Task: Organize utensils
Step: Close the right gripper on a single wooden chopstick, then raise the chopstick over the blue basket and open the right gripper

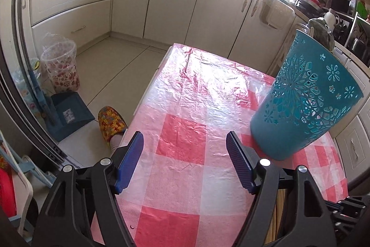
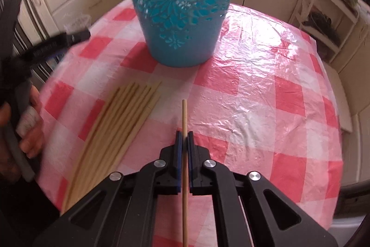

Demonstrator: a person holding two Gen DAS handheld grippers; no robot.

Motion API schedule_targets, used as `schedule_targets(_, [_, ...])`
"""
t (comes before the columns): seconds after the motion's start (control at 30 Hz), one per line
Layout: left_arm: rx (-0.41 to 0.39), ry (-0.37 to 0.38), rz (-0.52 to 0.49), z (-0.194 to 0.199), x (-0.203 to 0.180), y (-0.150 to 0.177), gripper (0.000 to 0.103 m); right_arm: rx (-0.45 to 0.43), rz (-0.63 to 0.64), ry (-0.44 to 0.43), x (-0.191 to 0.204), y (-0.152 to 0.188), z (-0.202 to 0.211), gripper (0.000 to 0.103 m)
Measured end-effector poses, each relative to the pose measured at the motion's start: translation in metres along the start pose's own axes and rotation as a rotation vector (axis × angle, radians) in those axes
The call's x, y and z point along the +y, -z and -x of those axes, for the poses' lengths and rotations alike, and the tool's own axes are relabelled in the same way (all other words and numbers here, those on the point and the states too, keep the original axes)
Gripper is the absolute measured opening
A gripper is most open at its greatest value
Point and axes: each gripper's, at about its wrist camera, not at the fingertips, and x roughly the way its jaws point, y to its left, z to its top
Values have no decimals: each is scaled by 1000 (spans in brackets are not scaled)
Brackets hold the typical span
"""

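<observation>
progress: early, as far as you can judge. you have one chopstick [image 2: 184, 117] picked up; whether any already sit inside the blue holder [image 2: 179, 4] cannot be told, since its mouth is out of view.
left to do: the bundle of chopsticks [image 2: 120, 129] lies on the table [image 2: 266, 108], so most of the sorting looks ahead of you.
right gripper [image 2: 184, 138]: your jaws are closed onto the single chopstick, which runs straight between the blue pads and sticks out forward toward the holder.
left gripper [image 1: 185, 142]: your jaws stand wide apart with nothing between them, held over the near edge of the table.
held chopstick: thin, pale wood, round, straight; it looks light and slippery, so it may pivot in the pads if you tilt quickly.
bundle: several pale sticks lying side by side, fanned slightly, to the left of your right gripper and near the holder's base, not touching it as far as you can see.
holder: tall blue plastic cup with cut-out flower patterns, standing upright on the pink checked tablecloth, ahead of the chopstick's tip and apart from it.
next, likely: lift the stick above the rim and tip it upright before releasing.
</observation>
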Motion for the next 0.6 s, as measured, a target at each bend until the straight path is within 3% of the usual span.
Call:
schedule_targets(0.13, [16, 6, 4, -3, 0, 1, 70, -247, -125, -231, -12, -25, 71, 5])
schedule_targets(0.27, [7, 1, -20, -1, -4, 2, 70, -528, -168, -304, -13, -80, 124, 5])
schedule_targets(0.43, [3, 3, -28, 1, -7, 2, 71, -808, -245, -229, -6, -144, 130, 5])
schedule_targets(0.53, [7, 12, -18, 0, -5, 2, 71, -895, -262, -116, 1, -167, 109, 5])
schedule_targets(0.6, [7, 16, -16, -1, -5, 1, 71, -906, -274, -39, -1, -173, 91, 5])
